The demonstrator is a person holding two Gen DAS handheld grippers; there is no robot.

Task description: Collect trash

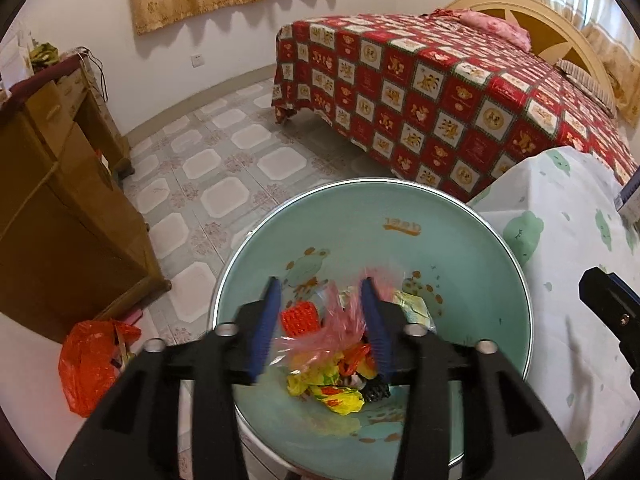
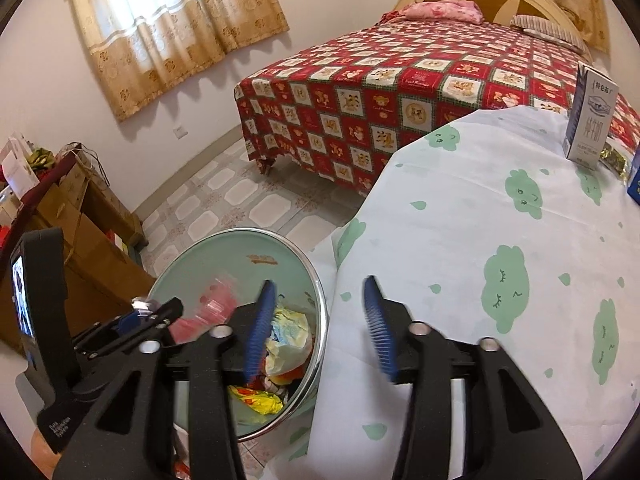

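Left wrist view: the left tool [image 1: 320, 300] hangs over the round, mint-green trash bin [image 1: 460, 240], its blue ribbed fingers [image 1: 266, 320] apart. A blurred pink plastic wrapper [image 1: 340, 320] sits between them, free of both pads. Crumpled yellow, red and black wrappers [image 1: 340, 396] lie at the bin's bottom. An orange plastic bag [image 1: 88, 360] rests on the tiled floor [image 1: 224, 168] beside brown cardboard boxes [image 1: 60, 220].

Right wrist view: the right tool [image 2: 320, 312] stands open and empty over the left edge of the tabletop [image 2: 460, 208], which is covered in white cloth with green prints. The bin stands just beside that edge. A milk carton [image 2: 590, 120] stands upright near the far right edge; the cloth between is bare.
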